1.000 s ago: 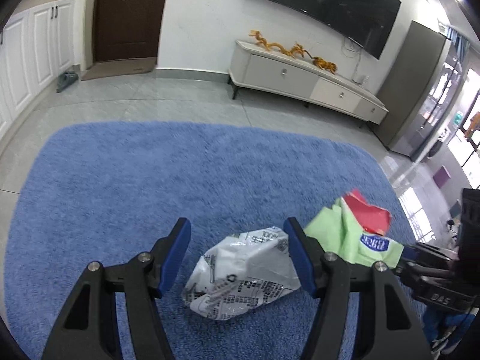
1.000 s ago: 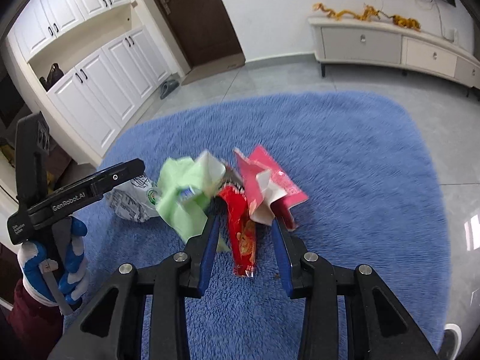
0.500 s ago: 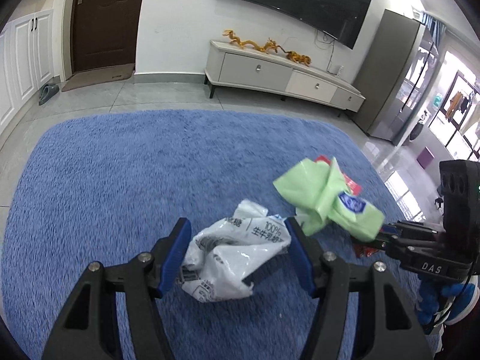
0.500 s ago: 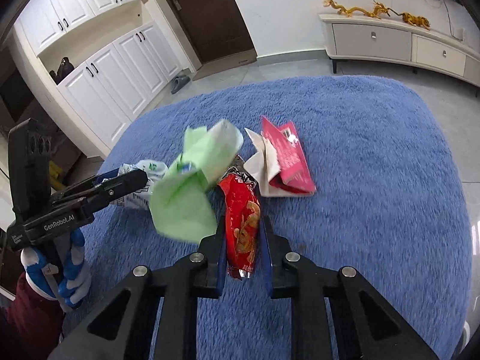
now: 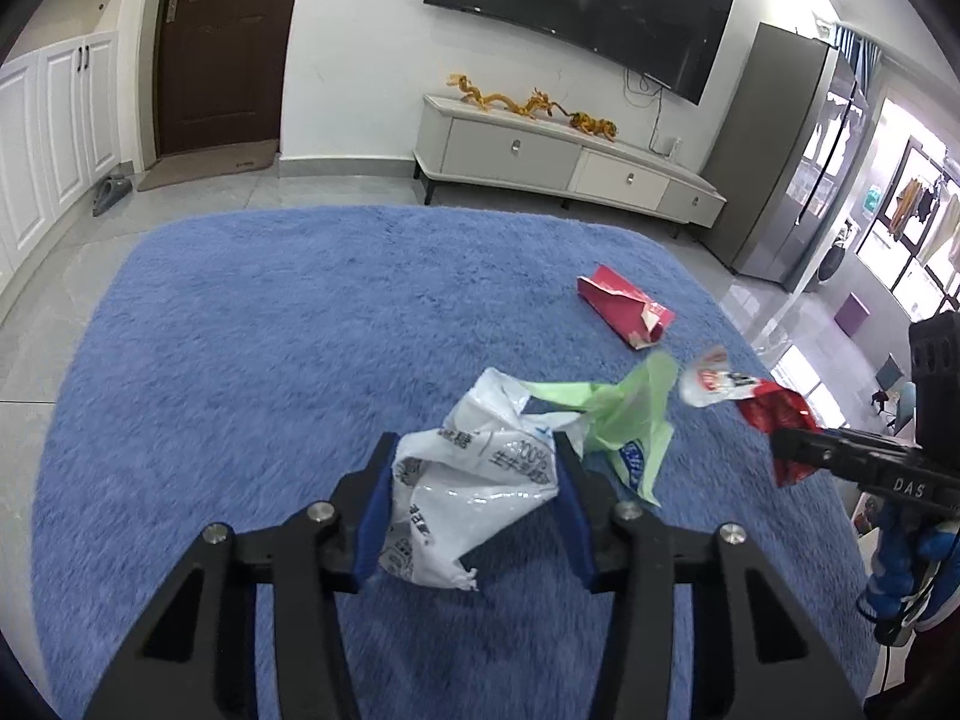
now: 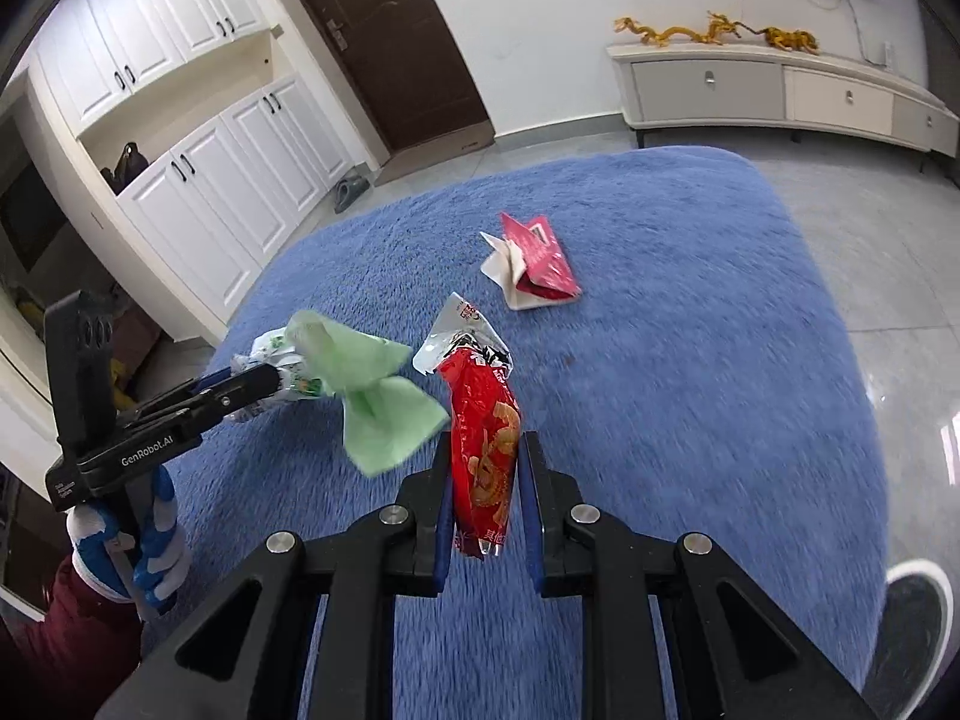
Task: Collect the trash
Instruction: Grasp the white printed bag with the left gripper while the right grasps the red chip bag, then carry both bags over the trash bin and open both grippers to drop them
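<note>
My left gripper (image 5: 474, 462) is shut on a crumpled white plastic wrapper (image 5: 474, 480) and holds it above the blue rug (image 5: 270, 330). A light green wrapper (image 5: 624, 420) hangs from it; it also shows in the right wrist view (image 6: 378, 396). My right gripper (image 6: 486, 468) is shut on a red snack bag (image 6: 483, 426), lifted off the rug; the bag also shows in the left wrist view (image 5: 774, 414). A red and white carton (image 6: 534, 264) lies flat on the rug beyond both grippers, also in the left wrist view (image 5: 624, 312).
A white TV cabinet (image 5: 570, 168) stands against the far wall under a television. White cupboards (image 6: 198, 180) and a dark door (image 6: 396, 48) are to the left. Grey tile floor (image 6: 870, 228) surrounds the rug. A shoe (image 6: 918, 606) is at the lower right.
Both grippers rose from the rug with their loads. The left gripper closed on the white wrapper and the green one came up with it. The red carton stayed on the rug.
</note>
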`<state>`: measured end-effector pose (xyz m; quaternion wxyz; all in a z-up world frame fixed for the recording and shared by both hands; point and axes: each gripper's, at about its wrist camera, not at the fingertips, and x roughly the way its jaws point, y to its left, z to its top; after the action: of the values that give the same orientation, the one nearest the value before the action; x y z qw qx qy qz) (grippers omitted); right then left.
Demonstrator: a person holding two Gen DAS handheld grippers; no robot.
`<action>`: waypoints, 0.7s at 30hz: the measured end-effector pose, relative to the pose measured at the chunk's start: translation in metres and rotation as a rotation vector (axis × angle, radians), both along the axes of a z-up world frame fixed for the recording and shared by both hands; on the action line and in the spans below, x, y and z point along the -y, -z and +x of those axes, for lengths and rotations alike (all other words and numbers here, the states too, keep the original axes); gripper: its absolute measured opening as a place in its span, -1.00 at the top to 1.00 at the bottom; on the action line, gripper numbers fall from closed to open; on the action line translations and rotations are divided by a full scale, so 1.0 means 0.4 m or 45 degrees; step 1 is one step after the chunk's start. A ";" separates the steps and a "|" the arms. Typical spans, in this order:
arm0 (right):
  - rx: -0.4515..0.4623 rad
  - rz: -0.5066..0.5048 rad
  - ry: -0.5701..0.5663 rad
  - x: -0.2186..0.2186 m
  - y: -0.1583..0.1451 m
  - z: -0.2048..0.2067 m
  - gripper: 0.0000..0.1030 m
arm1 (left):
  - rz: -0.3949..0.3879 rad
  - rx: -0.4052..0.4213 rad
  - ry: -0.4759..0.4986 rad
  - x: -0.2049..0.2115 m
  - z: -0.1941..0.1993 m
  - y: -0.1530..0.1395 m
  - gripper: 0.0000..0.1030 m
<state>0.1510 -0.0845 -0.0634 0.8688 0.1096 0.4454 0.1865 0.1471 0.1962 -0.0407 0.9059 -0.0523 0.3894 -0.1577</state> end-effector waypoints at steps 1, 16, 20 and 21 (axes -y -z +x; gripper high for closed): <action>0.005 0.006 0.013 0.011 -0.006 -0.019 0.63 | 0.001 0.011 -0.008 -0.009 -0.018 -0.008 0.11; 0.118 0.087 0.200 0.157 -0.107 -0.244 0.63 | 0.016 0.167 -0.057 -0.056 -0.215 -0.147 0.11; 0.169 0.099 0.242 0.196 -0.140 -0.304 0.63 | 0.013 0.220 -0.002 -0.007 -0.255 -0.192 0.11; 0.183 0.098 0.252 0.205 -0.148 -0.319 0.63 | 0.005 0.230 0.016 0.009 -0.265 -0.203 0.11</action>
<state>0.0235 -0.1666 -0.0042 0.9078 0.1725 0.3616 0.1243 0.0410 0.1926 0.0406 0.9365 -0.0335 0.3067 -0.1666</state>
